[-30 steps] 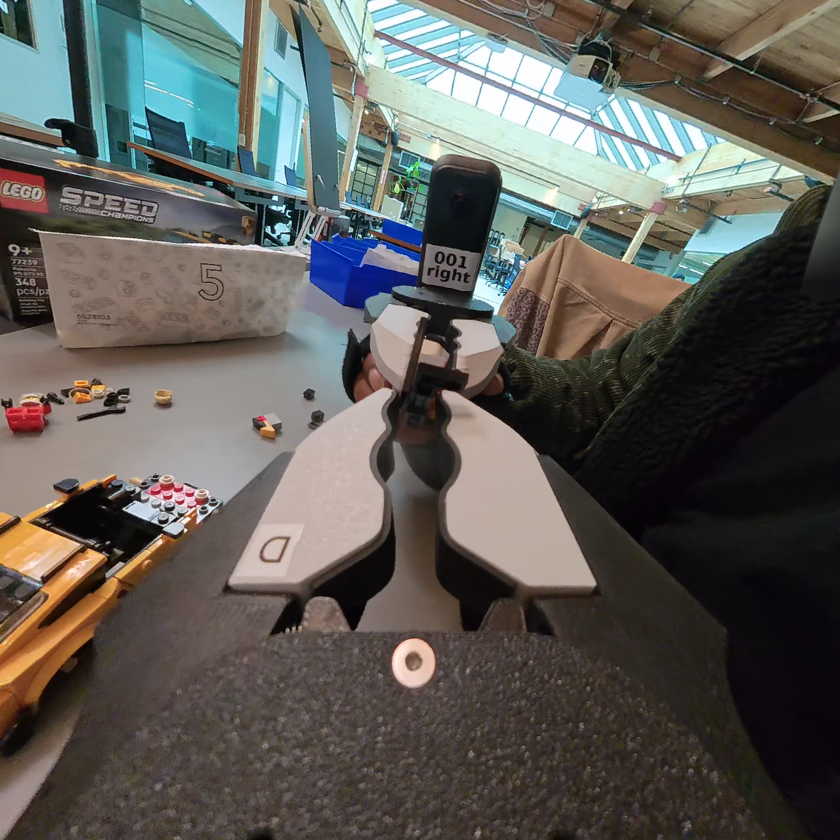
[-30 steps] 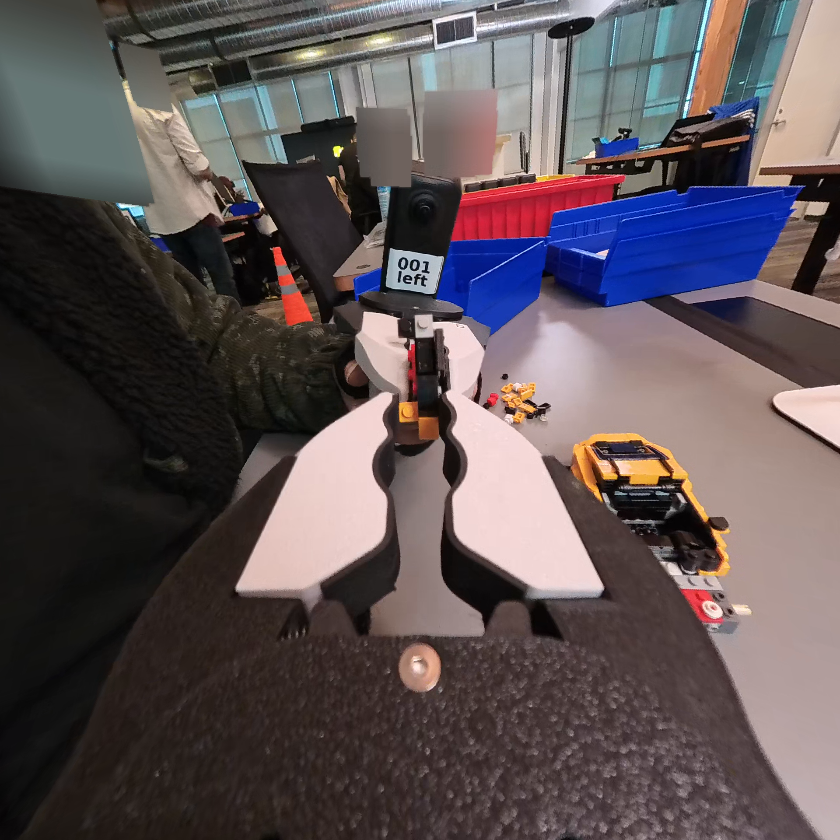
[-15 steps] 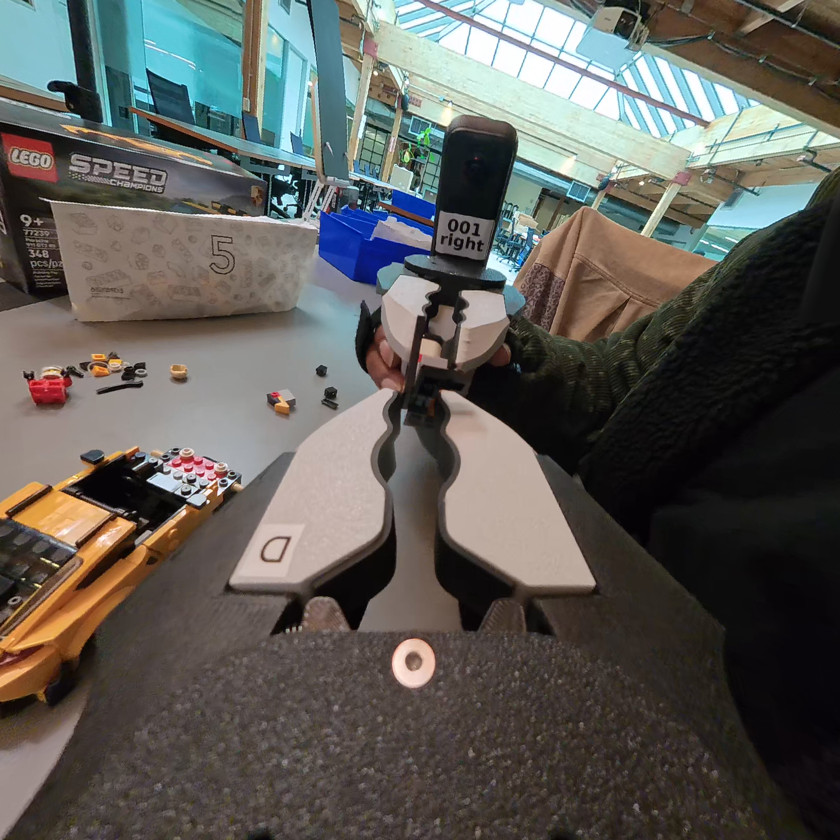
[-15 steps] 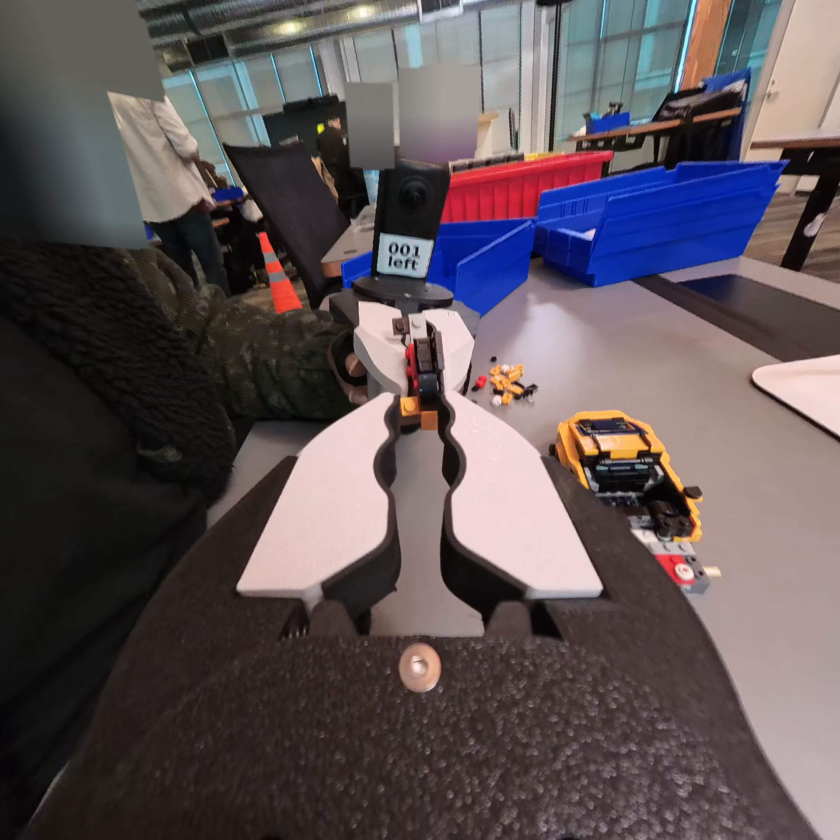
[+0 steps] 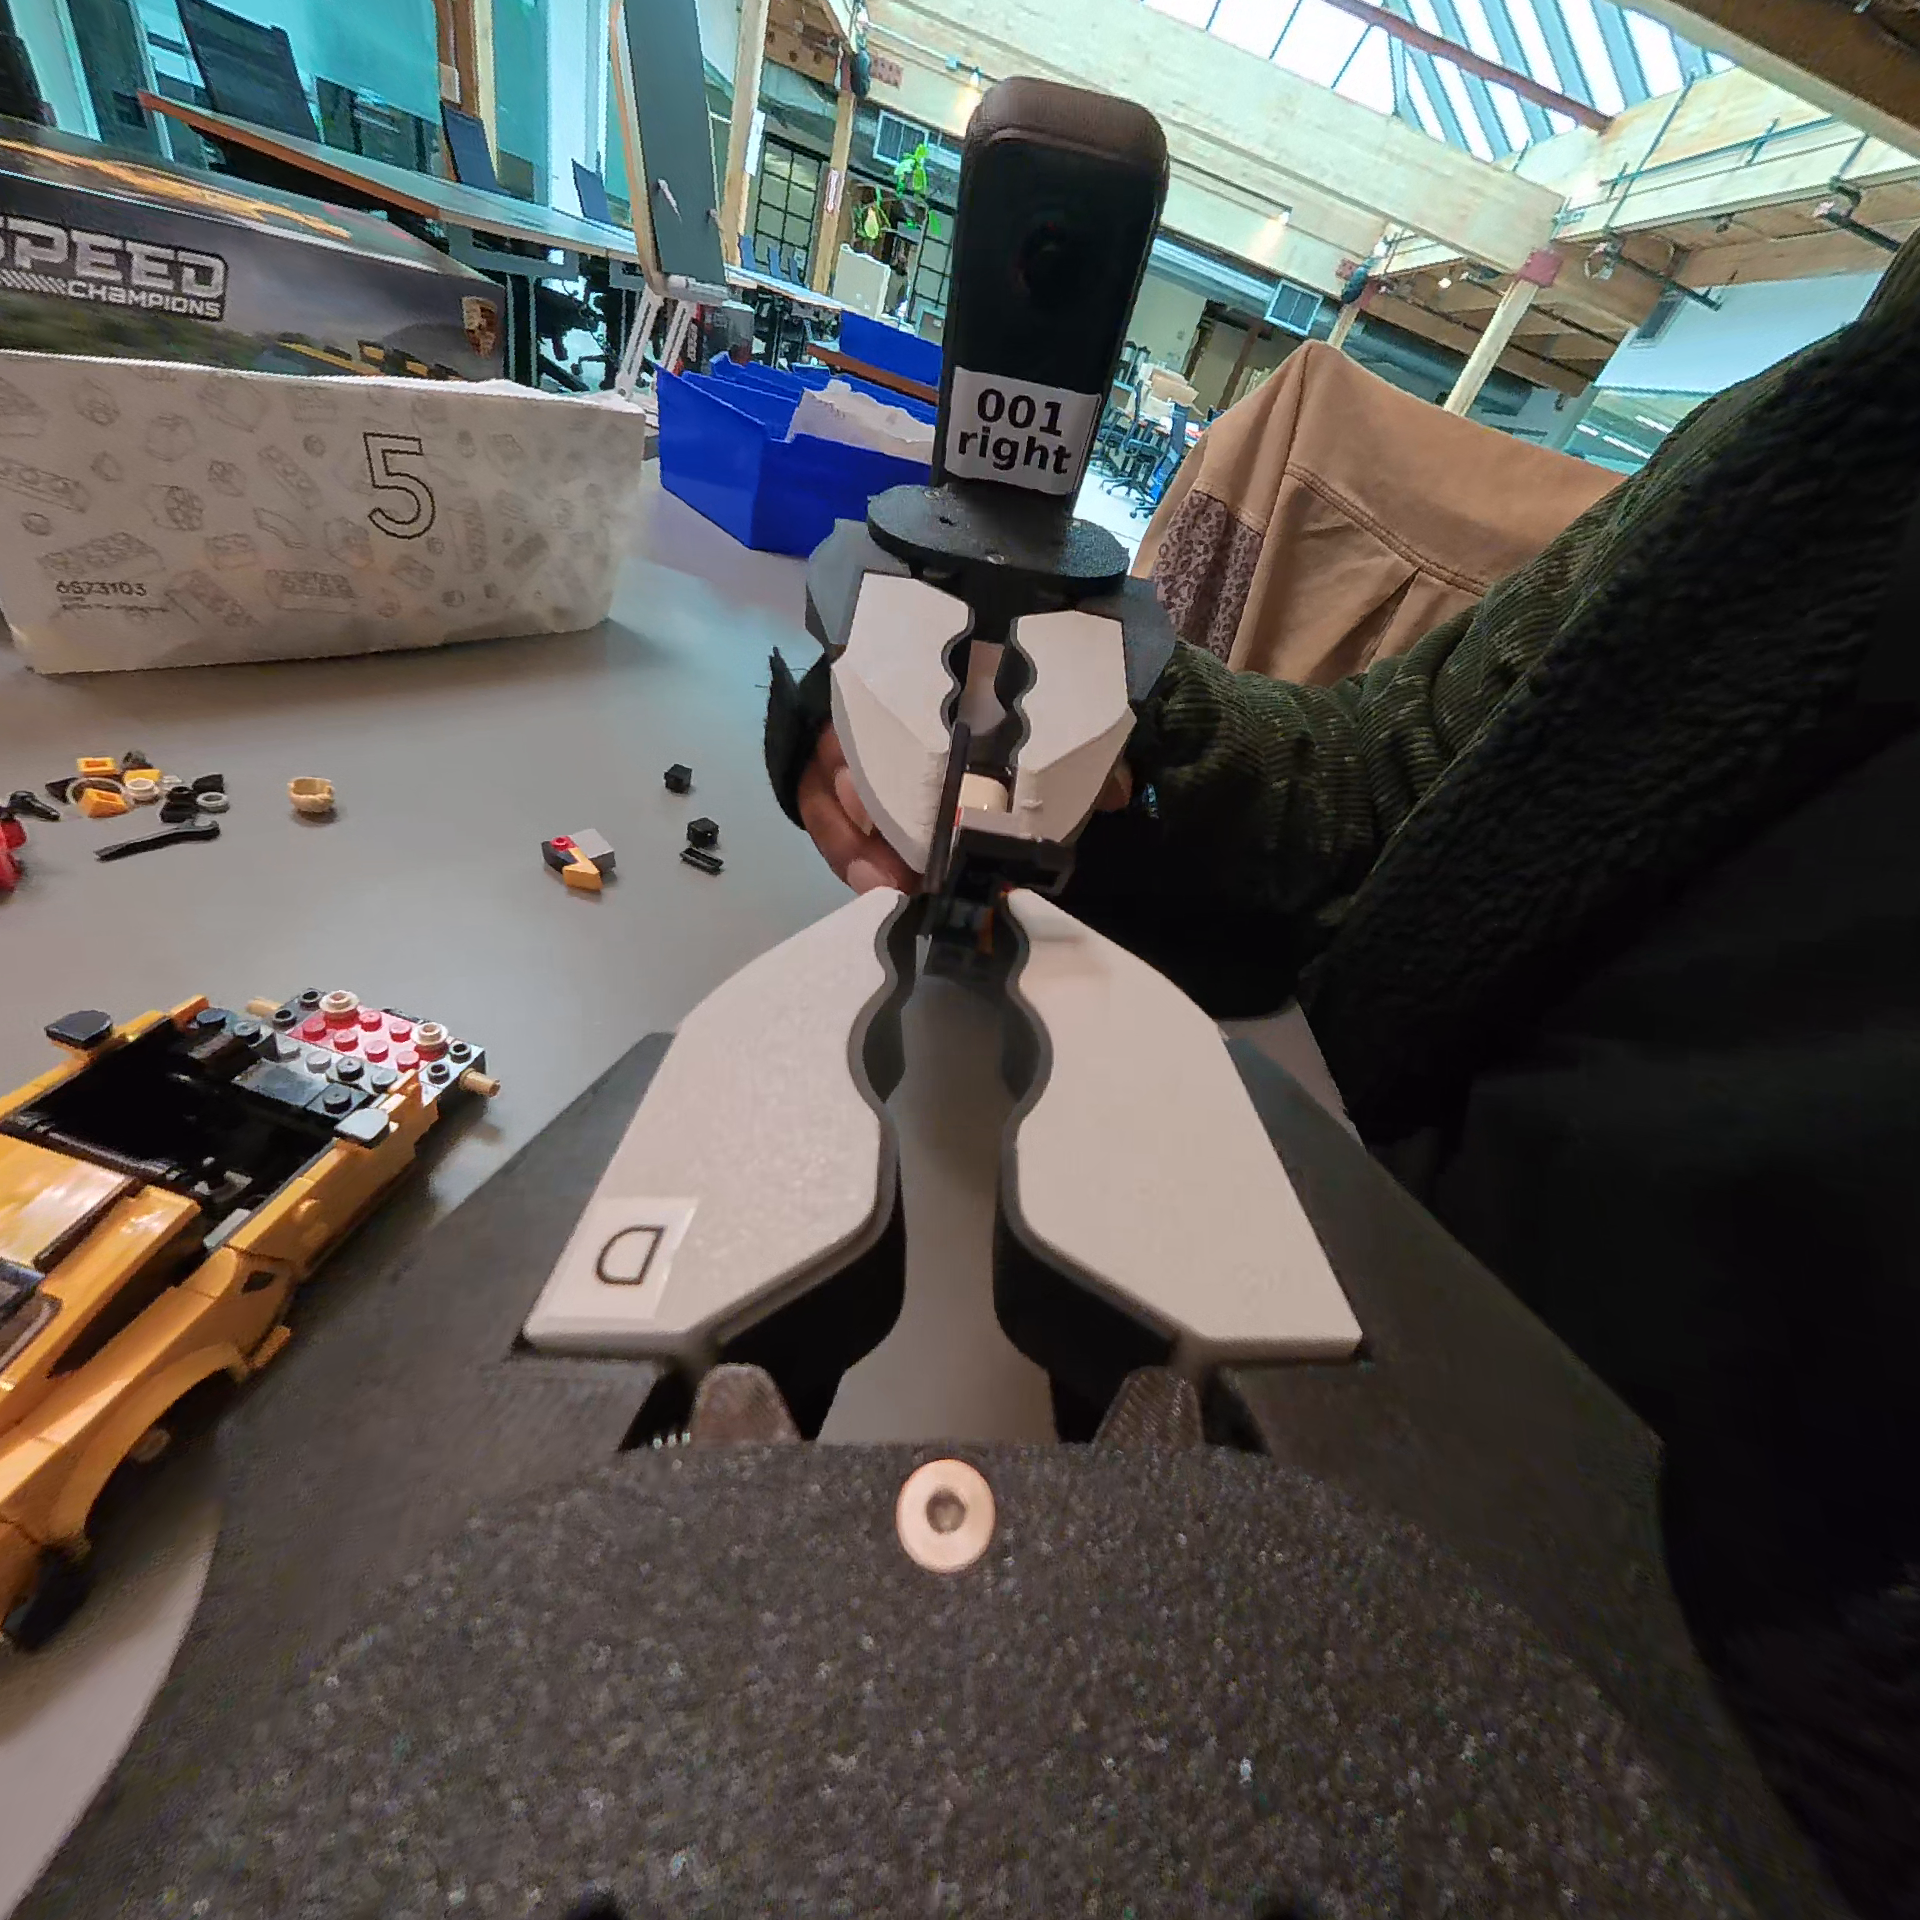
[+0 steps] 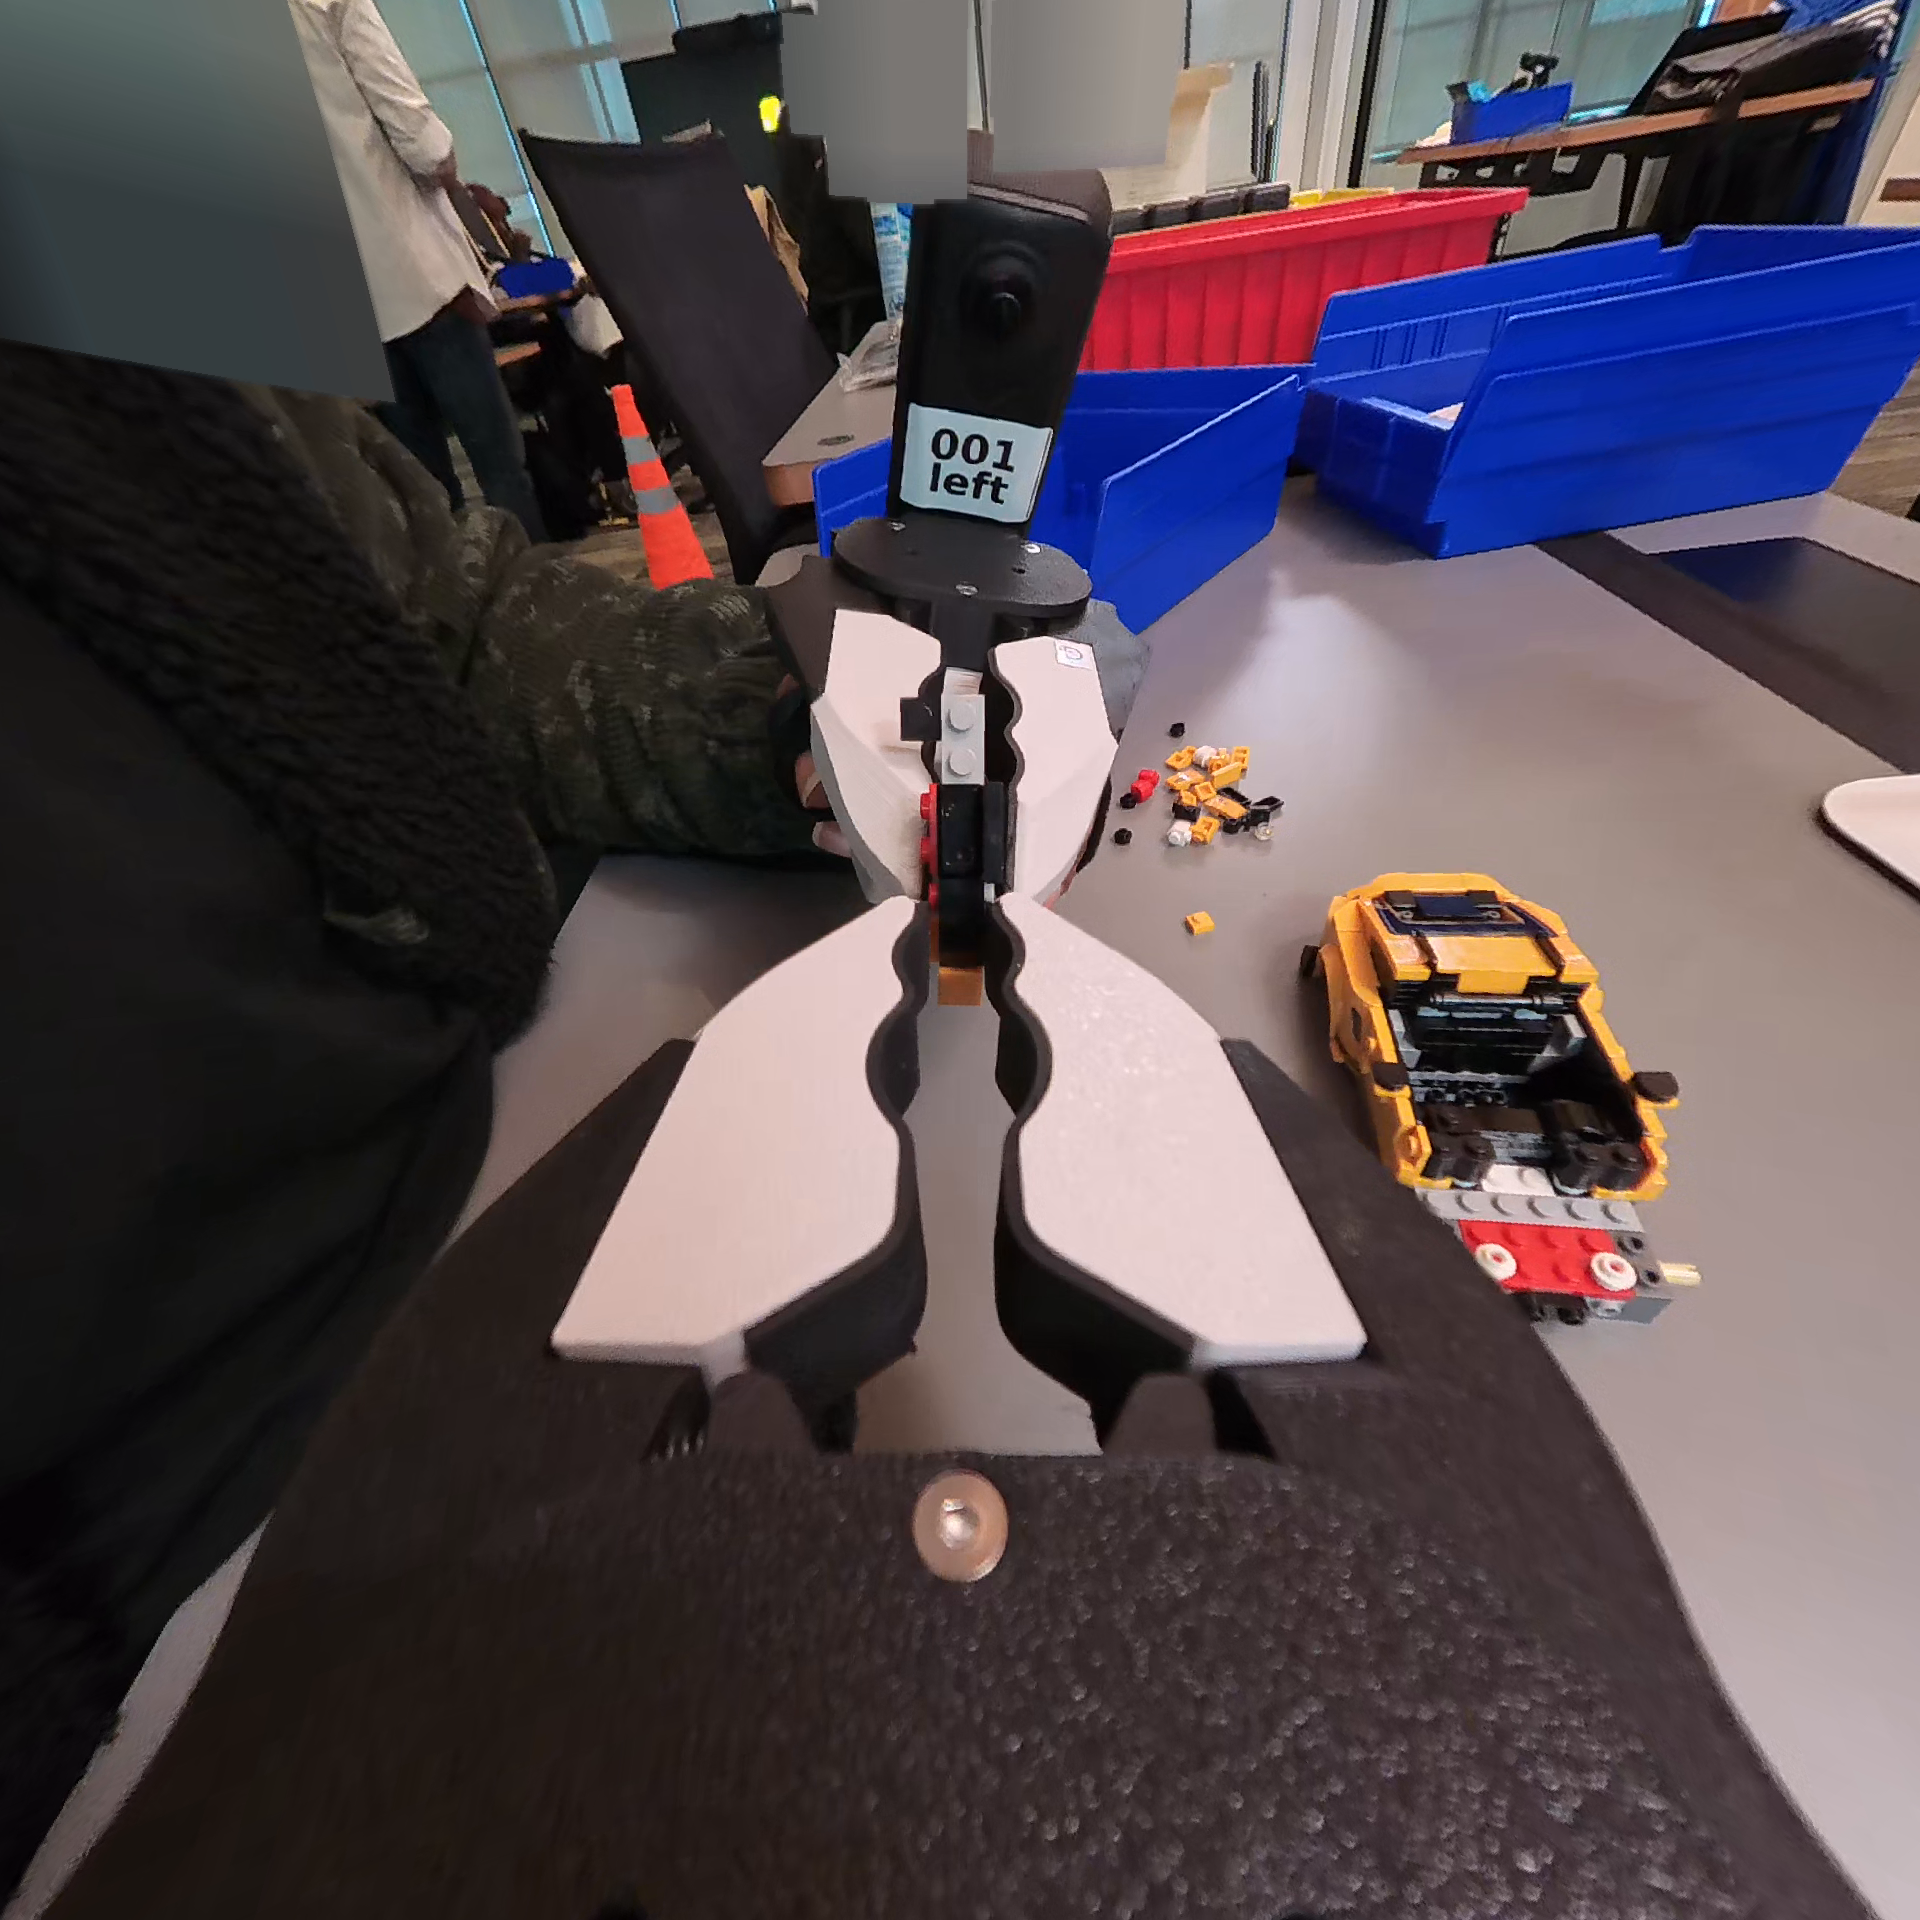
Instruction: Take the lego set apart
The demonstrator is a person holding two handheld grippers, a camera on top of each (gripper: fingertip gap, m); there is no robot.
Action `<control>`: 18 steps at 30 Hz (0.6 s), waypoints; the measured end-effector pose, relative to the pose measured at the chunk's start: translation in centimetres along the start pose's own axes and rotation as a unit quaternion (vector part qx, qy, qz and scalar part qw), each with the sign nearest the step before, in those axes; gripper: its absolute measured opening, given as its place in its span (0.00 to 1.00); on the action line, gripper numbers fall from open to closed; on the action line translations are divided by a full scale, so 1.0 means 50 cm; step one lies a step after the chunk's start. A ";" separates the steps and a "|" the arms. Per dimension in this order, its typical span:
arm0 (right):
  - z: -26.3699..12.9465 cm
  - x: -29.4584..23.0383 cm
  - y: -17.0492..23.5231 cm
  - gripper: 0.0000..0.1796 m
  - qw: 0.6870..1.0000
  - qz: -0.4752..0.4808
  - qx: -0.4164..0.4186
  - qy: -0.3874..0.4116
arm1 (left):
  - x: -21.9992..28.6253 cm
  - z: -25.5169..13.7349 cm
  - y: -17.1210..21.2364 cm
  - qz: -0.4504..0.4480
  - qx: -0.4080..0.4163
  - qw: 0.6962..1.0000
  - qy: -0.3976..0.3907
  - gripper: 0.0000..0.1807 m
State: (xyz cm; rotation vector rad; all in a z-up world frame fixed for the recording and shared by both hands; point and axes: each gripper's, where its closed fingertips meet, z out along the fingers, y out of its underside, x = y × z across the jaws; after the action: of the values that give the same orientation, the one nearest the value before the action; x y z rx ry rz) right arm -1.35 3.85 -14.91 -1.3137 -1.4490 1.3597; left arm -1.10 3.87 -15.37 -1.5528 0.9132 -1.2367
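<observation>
Above the surface [image 6: 1455,727] beside the yellow car [image 6: 1455,1039], both hand-held grippers, left [image 5: 961,914] and right [image 6: 961,935], pinch one small brick cluster [image 6: 961,831]; a steady, straight pull should split it.

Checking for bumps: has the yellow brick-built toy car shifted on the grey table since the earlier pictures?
No. The yellow brick-built toy car keeps its place against the small pile of loose orange bricks.

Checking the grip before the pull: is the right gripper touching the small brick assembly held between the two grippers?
Touching. The right wrist view shows the right gripper closed on the brick assembly's orange end, with no gap.
</observation>
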 end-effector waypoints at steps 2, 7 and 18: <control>-0.002 0.000 0.002 0.05 1.000 0.001 -0.002 -0.001 | 0.000 0.003 0.001 0.002 0.001 1.000 -0.005 0.07; 0.000 -0.007 0.005 0.05 1.000 0.003 -0.003 -0.011 | 0.008 0.009 0.000 0.041 -0.004 0.999 -0.021 0.09; -0.003 -0.011 -0.003 0.04 1.000 -0.011 0.001 -0.004 | 0.018 0.002 -0.005 0.053 -0.003 0.998 -0.021 0.08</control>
State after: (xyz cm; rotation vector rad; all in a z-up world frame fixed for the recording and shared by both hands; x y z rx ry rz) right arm -1.12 3.36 -14.68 -1.2876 -1.4629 1.3541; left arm -0.80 3.14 -14.86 -1.5095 0.9617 -1.1234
